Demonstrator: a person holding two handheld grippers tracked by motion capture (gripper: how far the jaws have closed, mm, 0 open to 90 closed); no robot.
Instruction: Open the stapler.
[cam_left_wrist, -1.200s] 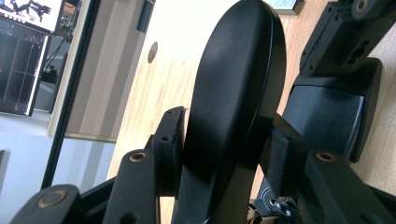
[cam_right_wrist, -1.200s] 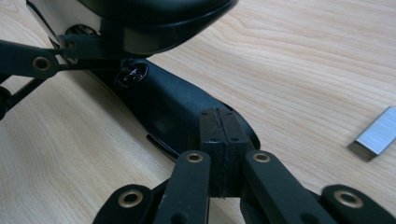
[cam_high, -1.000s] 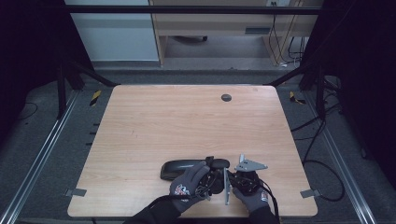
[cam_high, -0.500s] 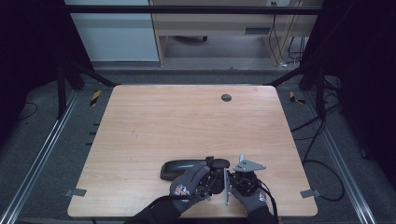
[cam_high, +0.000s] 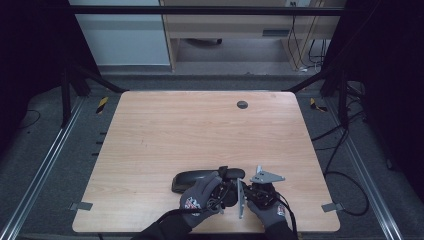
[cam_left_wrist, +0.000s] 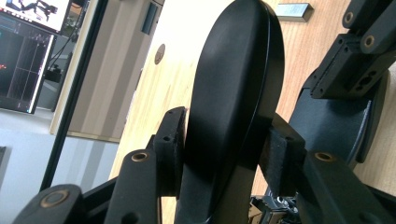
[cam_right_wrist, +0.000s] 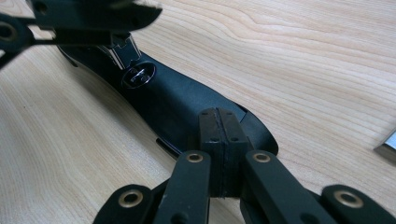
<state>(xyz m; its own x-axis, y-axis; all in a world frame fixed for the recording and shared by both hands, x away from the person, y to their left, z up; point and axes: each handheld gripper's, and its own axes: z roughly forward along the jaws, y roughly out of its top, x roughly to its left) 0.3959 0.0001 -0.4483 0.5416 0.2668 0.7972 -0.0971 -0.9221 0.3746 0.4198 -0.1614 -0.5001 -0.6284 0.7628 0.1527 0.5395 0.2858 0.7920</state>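
A black hard-shell case (cam_high: 192, 181), oblong with rounded ends like a glasses case, lies on the desk (cam_high: 200, 130) near the middle of its near edge. In the left gripper view its lid (cam_left_wrist: 238, 88) stands open and upright, a smooth oval shell with a thin seam along its rim, and the lower half (cam_left_wrist: 336, 126) lies flat on the wood behind it.

The left gripper (cam_left_wrist: 229, 149) pinches that raised lid: one pad presses on each face of it, low on the shell. In the high view the left gripper (cam_high: 227, 176) sits at the right end of the case, held by a hand in a grey glove (cam_high: 200, 196).

The right gripper (cam_right_wrist: 218, 126) has its two pads pressed together with nothing between them. Its tips rest at the rounded end of the lower half (cam_right_wrist: 182, 102), touching or just above its edge; I cannot tell which. Farther along that half a small round metal fitting (cam_right_wrist: 138, 75) shows, with the left gripper's jaws above it. In the high view the right gripper (cam_high: 247, 182) lies just right of the left one, its grey three-cornered plate (cam_high: 266, 176) on top, the right gloved hand (cam_high: 270, 212) at the desk's near edge.

A small dark round cable port (cam_high: 242, 104) sits near the far edge of the desk, well apart from the case.
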